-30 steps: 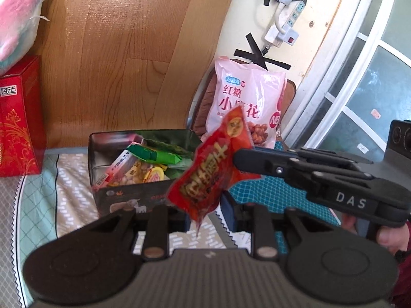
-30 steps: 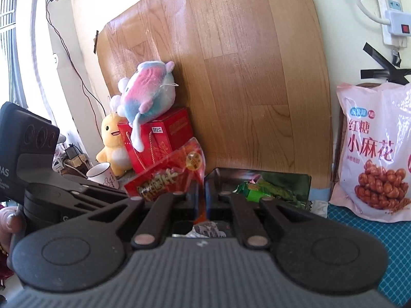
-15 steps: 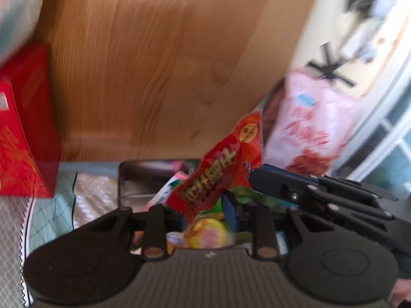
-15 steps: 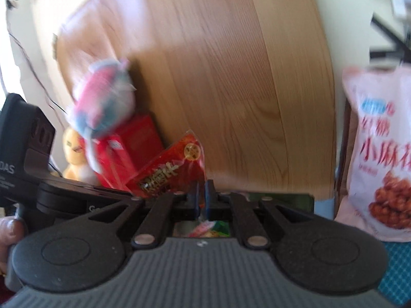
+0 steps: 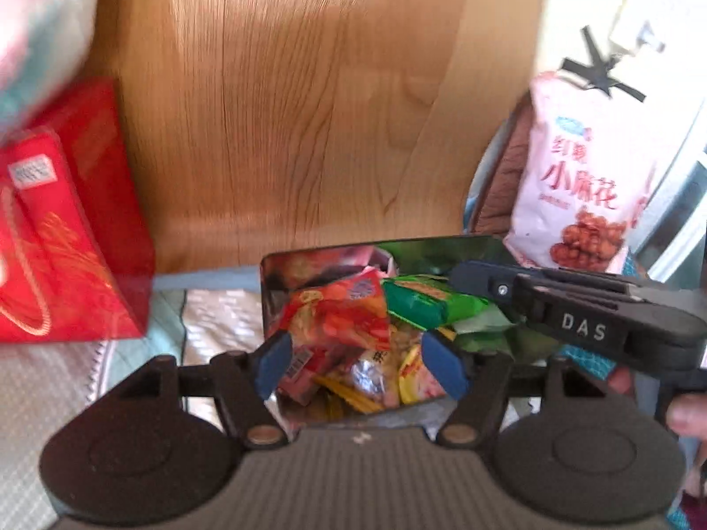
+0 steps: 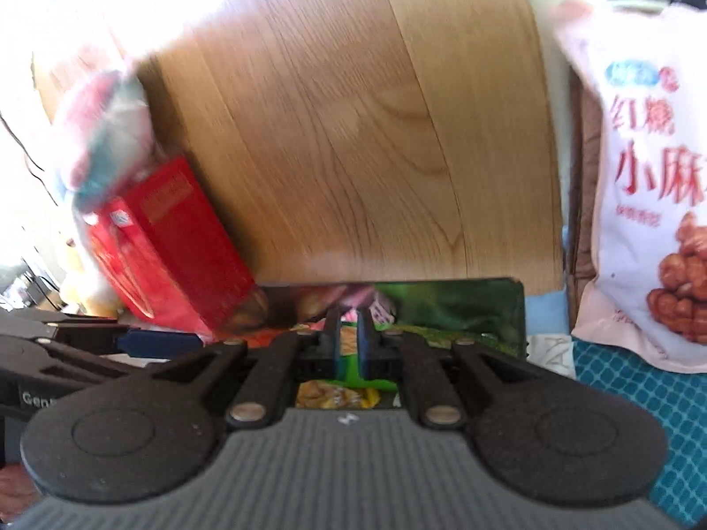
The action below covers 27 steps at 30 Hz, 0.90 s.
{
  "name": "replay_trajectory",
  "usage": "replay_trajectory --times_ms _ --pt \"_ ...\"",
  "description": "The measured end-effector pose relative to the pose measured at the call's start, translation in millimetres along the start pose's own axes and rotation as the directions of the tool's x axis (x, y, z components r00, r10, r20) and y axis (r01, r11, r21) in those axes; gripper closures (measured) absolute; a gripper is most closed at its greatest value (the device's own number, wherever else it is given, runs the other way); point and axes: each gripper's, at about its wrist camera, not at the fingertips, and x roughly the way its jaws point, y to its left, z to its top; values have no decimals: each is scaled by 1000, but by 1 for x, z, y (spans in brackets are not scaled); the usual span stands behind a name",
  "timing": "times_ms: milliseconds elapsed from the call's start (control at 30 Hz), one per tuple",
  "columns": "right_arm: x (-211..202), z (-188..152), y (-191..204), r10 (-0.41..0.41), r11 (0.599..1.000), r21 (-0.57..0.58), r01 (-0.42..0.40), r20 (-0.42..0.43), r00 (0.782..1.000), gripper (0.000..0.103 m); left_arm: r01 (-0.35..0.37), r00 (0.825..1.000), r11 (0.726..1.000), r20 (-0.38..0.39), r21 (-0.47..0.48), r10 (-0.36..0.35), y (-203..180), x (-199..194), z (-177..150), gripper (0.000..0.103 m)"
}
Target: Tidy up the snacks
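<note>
A dark tin box point(image 5: 269, 274) holds several snack packets. A red snack packet point(image 5: 340, 318) lies loose on top of the heap, beside a green packet point(image 5: 424, 300). My left gripper point(image 5: 359, 364) hovers just over the tin, its jaws opening wide. The red packet sits below and between the blue pads point(image 5: 274, 364), and neither pad presses on it. From the right, my right gripper point(image 5: 459, 276) reaches over the tin's far corner. In the right wrist view the right gripper point(image 6: 349, 344) shows only a thin slit with nothing in it, above the tin point(image 6: 464, 304).
A red gift box point(image 5: 57, 238) with a plush toy point(image 5: 39, 35) on it stands to the left. A wooden board point(image 5: 309, 110) rises behind the tin. A big pink snack bag point(image 5: 583, 176) leans at the right. A hand point(image 5: 685, 415) holds the right gripper.
Both grippers came down and forward over the tin. The red packet, held up between them before, now lies in the tin. The left jaws have spread wide.
</note>
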Motion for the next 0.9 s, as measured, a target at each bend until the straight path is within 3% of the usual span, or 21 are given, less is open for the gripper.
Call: replay_trajectory --times_ms 100,167,267,300,467,667,733,800,900 --pt "-29 -7 8 15 1000 -4 -14 38 999 89 -14 998 1000 62 19 12 -9 -27 -8 34" --pt "-50 -15 18 21 1000 -5 -21 70 997 85 -40 991 999 127 35 36 -21 -46 -20 13" --pt "-88 -41 30 12 1000 -13 -11 143 990 60 -86 973 996 219 37 76 -40 -69 -42 2" --pt "-99 -51 34 7 1000 -3 -6 170 985 58 -82 969 996 238 29 73 -46 -76 -51 0" --pt "-144 -94 35 -19 998 61 4 241 970 50 -90 957 996 276 -27 94 -64 -100 -94 0" --pt "-176 -124 41 -50 998 -17 56 235 971 37 -185 948 981 252 -51 192 -82 -116 -138 0" --pt "-185 -132 45 -37 999 -18 43 231 972 31 -230 935 971 264 -62 238 -87 -120 -150 0" --pt "-198 -141 46 -35 999 -2 36 251 967 18 -281 915 957 280 -71 290 -93 -125 -161 0" --pt "-215 -154 49 -46 999 28 40 285 957 12 -309 902 947 291 -84 320 -98 -132 -174 0"
